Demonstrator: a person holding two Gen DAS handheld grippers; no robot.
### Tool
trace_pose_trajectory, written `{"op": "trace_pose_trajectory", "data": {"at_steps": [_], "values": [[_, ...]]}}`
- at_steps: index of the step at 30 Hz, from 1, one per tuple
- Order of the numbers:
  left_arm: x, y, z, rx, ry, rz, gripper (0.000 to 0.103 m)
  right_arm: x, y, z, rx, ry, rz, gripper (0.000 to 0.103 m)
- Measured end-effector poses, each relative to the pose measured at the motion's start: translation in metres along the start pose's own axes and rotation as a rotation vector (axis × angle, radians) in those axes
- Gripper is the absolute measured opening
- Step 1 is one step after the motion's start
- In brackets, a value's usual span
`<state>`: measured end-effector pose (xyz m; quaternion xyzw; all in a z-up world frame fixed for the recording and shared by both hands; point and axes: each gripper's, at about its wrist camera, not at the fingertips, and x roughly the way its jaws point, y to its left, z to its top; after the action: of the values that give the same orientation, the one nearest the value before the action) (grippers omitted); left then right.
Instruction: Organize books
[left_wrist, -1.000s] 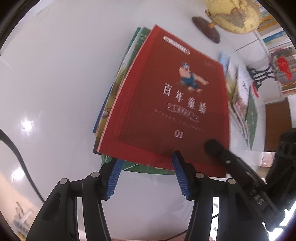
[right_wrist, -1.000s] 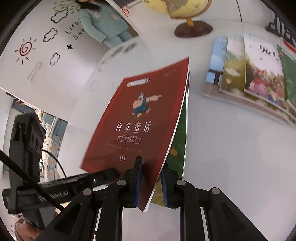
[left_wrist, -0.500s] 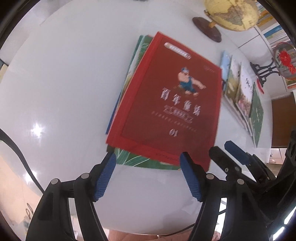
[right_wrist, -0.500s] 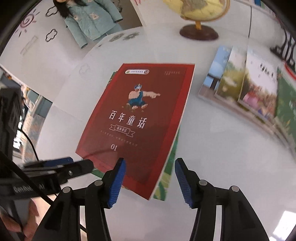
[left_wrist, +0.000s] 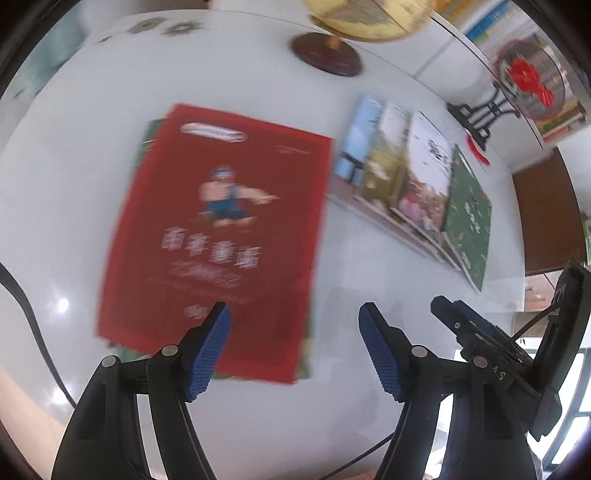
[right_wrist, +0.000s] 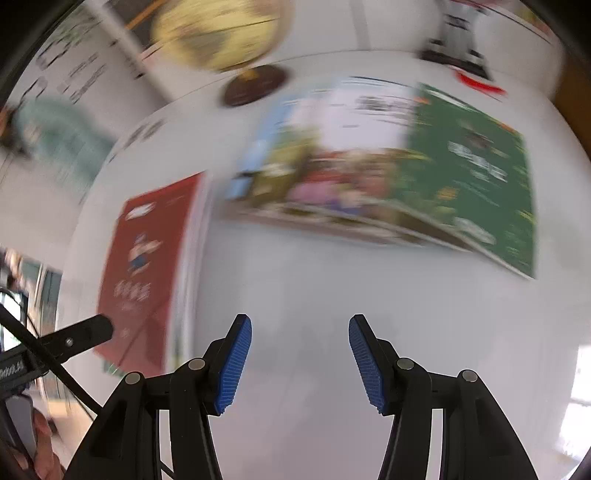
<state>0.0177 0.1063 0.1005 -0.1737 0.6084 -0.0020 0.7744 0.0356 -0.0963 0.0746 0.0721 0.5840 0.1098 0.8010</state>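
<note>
A red book (left_wrist: 218, 236) with a cartoon figure lies flat on top of a small stack on the white table (left_wrist: 74, 177); green covers peek out beneath it. My left gripper (left_wrist: 293, 332) hovers open above its near right corner, nothing between the blue pads. To the right, several picture books (left_wrist: 413, 184) lie fanned in a row, the rightmost green. In the right wrist view my right gripper (right_wrist: 300, 347) stands open over bare table, the red book (right_wrist: 147, 273) to its left and the fanned books (right_wrist: 388, 177) beyond it, the green book (right_wrist: 476, 184) nearest its right side.
A yellow globe (left_wrist: 365, 18) on a dark round base (left_wrist: 325, 55) stands at the table's far edge. A black stand with a red ornament (left_wrist: 528, 77) sits at the far right. The other gripper's body (left_wrist: 509, 354) shows at lower right. A hand (right_wrist: 40, 443) shows bottom left.
Both grippers let go of the red book, which now lies flat on the stack. Both opened and swung right, toward the fanned row of books.
</note>
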Motion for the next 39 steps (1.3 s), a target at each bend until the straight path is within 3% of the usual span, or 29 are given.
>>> {"op": "trace_pose_trajectory", "data": {"at_steps": [5, 10, 16, 20, 25, 27, 32, 34, 37, 39], "values": [[0.019, -0.055, 0.013, 0.063, -0.004, -0.032, 0.070, -0.012, -0.063, 0.005, 0.113, -0.021, -0.006, 0.053], [0.036, -0.110, 0.038, 0.198, -0.038, 0.012, 0.070, -0.034, -0.118, 0.016, 0.151, -0.111, 0.027, 0.053], [0.087, -0.174, 0.075, 0.272, 0.003, 0.066, 0.070, -0.029, -0.175, 0.044, 0.182, -0.204, -0.002, 0.054], [0.111, -0.197, 0.084, 0.282, -0.022, 0.104, 0.070, -0.010, -0.195, 0.065, 0.171, -0.227, 0.009, 0.054], [0.123, -0.209, 0.084, 0.280, -0.048, 0.120, 0.070, 0.005, -0.209, 0.076, 0.141, -0.239, -0.045, 0.054], [0.124, -0.214, 0.083, 0.278, -0.050, 0.106, 0.070, 0.008, -0.218, 0.078, 0.164, -0.238, -0.004, 0.055], [0.129, -0.236, 0.077, 0.357, -0.033, 0.094, 0.073, 0.011, -0.225, 0.088, 0.157, -0.247, 0.077, 0.071], [0.131, -0.241, 0.073, 0.397, -0.036, 0.116, 0.072, 0.014, -0.224, 0.092, 0.155, -0.239, 0.152, 0.088], [0.127, -0.237, 0.070, 0.395, -0.023, 0.032, 0.082, 0.016, -0.227, 0.096, 0.156, -0.212, 0.232, 0.096], [0.125, -0.234, 0.066, 0.385, 0.005, 0.022, 0.083, 0.019, -0.230, 0.098, 0.178, -0.174, 0.326, 0.100]]}}
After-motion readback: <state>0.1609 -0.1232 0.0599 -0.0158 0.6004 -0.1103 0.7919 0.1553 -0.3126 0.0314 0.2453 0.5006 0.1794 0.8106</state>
